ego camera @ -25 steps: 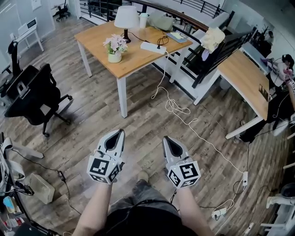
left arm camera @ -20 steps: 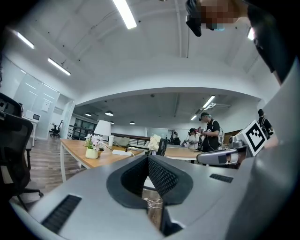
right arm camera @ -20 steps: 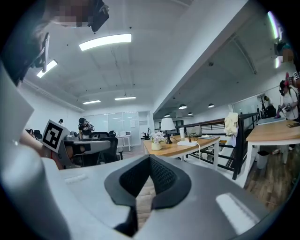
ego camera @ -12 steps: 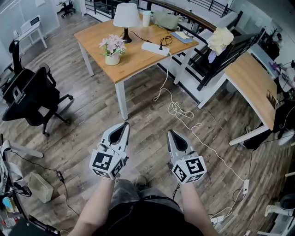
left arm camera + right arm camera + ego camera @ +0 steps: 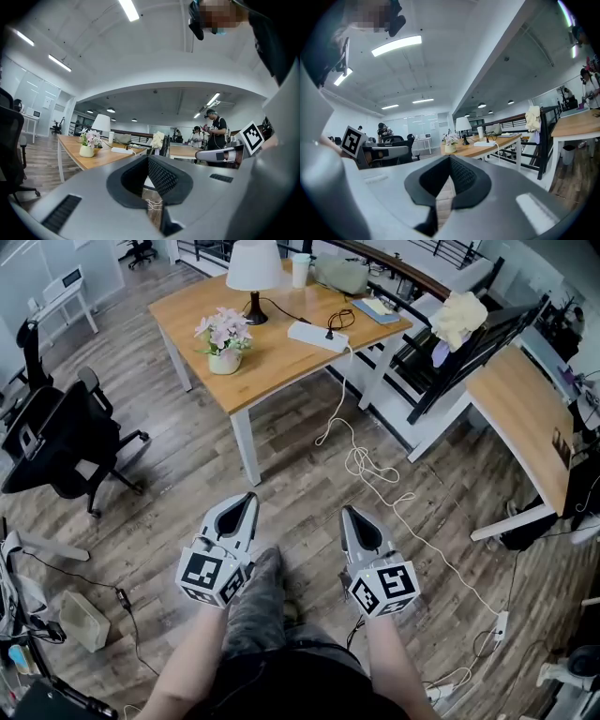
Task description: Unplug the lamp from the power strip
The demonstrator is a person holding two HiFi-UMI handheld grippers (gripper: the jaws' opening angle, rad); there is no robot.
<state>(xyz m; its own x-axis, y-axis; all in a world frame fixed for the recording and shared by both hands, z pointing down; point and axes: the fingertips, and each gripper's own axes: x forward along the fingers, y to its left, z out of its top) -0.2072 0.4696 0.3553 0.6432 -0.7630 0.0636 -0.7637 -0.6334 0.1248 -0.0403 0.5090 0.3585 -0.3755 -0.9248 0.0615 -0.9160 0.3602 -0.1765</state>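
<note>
Short of table [image 5: 281, 357] edge | floor [image 5: 291, 470] open | left gripper [image 5: 249, 498], right gripper [image 5: 346, 512] jaws closed, empty

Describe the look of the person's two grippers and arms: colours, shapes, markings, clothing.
The left gripper and right gripper are light grey, tapering shells with black textured pads inside. Each carries a white cube with black square markers at its rear. The forearms are bare; no sleeves show.

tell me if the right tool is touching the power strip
Apart. The head view shows the right tool over the wooden floor, with a stretch of floor between it and the table where the power strip lies.
</note>
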